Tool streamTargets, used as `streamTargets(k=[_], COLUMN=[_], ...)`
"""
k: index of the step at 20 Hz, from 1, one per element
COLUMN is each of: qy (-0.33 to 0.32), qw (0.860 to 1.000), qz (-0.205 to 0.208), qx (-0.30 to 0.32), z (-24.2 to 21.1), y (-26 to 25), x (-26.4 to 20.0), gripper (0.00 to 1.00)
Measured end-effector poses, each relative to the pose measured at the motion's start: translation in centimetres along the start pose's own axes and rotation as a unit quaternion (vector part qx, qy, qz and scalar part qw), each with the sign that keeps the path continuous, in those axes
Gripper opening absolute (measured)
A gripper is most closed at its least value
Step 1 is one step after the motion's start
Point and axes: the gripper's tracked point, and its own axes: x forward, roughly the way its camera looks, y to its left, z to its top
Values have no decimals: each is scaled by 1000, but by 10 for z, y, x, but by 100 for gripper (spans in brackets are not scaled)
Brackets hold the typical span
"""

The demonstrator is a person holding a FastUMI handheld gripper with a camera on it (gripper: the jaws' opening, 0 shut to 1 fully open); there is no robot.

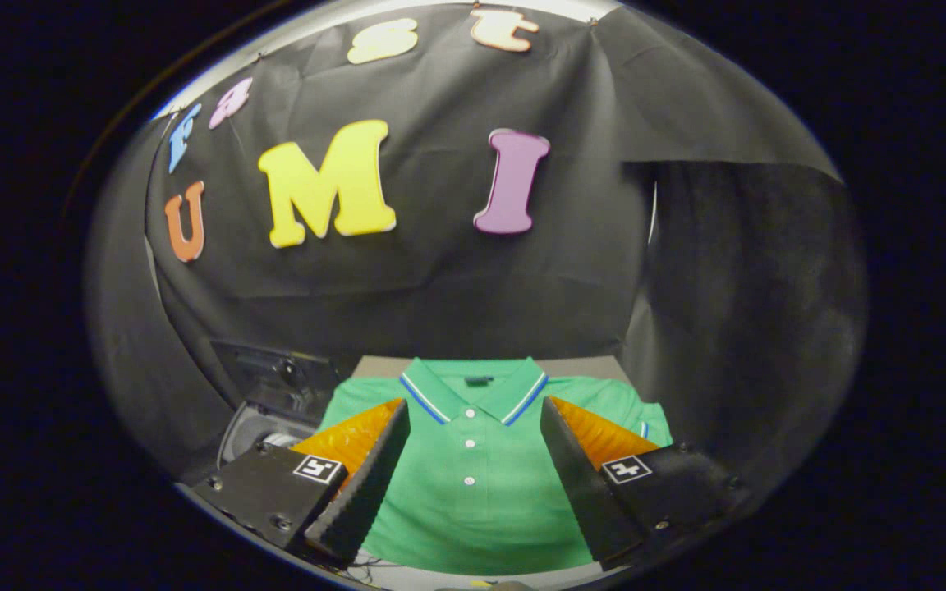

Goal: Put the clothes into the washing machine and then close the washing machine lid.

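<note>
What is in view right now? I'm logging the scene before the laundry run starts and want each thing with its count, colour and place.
polo shirt: one, green with a blue-and-white trimmed collar and white buttons, lying flat between and beyond the claw's fingers.
table: one, grey-brown, a strip showing behind the shirt's collar.
washing machine: one, dark with a pale rim, to the left of the shirt beyond the left finger; its lid looks raised, though it is dim there.
booth wall: one, black cloth, behind everything.
claw: one, black with orange finger backs, open above the shirt, fingers apart and pressing on nothing.
</note>
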Motion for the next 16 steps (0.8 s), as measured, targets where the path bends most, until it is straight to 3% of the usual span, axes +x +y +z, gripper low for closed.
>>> streamTargets(k=[5, 10, 16], qy=[77, 130, 128], qw=[997, 991, 992], qz=[-13, -17, -18], qx=[1, 7, 8], z=[-39, -68, -66], y=[-10, -16, -13], x=[43, 52, 52], gripper=[100, 100, 99])
